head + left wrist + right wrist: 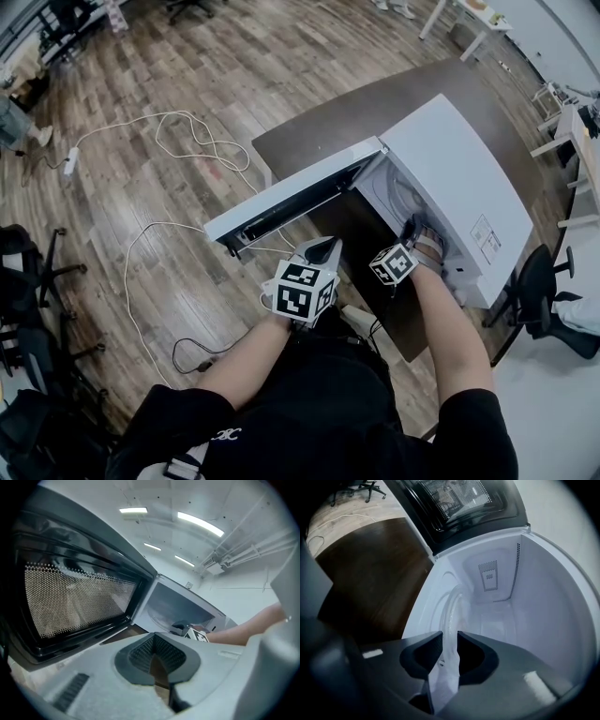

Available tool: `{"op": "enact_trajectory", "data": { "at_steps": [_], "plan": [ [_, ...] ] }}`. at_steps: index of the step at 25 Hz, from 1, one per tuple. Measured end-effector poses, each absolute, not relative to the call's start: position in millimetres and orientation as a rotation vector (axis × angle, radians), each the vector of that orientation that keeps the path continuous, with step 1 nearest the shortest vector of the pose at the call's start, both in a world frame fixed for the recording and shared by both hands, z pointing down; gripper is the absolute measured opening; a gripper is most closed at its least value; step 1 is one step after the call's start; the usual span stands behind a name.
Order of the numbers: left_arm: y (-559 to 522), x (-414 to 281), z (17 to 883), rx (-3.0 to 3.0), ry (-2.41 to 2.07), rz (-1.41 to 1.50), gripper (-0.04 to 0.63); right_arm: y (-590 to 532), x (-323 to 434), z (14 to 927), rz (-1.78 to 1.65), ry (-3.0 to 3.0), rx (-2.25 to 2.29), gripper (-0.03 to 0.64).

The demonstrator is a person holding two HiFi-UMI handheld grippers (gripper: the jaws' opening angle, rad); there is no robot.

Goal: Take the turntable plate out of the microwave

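Observation:
The white microwave stands on a brown table with its door swung wide open. My right gripper reaches into the cavity. In the right gripper view the clear glass turntable plate stands on edge between the two pads, and the right gripper is shut on its rim. My left gripper hovers outside, just below the open door. In the left gripper view the left gripper is shut with nothing in it, facing the door's mesh window and the cavity.
The brown table has its front edge near my body. A white cable loops over the wooden floor to the left. An office chair stands at the right, and dark chairs at the far left.

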State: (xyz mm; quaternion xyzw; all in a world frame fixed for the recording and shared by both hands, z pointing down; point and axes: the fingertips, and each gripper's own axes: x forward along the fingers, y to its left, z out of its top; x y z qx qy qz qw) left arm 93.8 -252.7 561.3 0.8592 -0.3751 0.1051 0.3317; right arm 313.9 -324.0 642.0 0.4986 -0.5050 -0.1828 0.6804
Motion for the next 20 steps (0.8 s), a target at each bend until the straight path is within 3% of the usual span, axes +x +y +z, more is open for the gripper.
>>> {"op": "enact_trajectory", "data": {
  "at_steps": [5, 9, 20],
  "plan": [
    [-252.5, 90.7, 564.9, 2.233, -0.991, 0.281, 0.009, -330.8, 316.0, 644.8, -0.412, -1.136, 1.141, 0.078],
    [-252.4, 90.0, 570.2, 2.218, -1.001, 0.290, 0.009, -330.9, 314.6, 646.9, -0.423, -1.154, 1.142, 0.025],
    [-253.2, 98.0, 575.3, 2.205, -0.945, 0.291, 0.009, -321.9, 299.8, 642.6, -0.469, -1.156, 1.125, 0.032]
  ]
}}
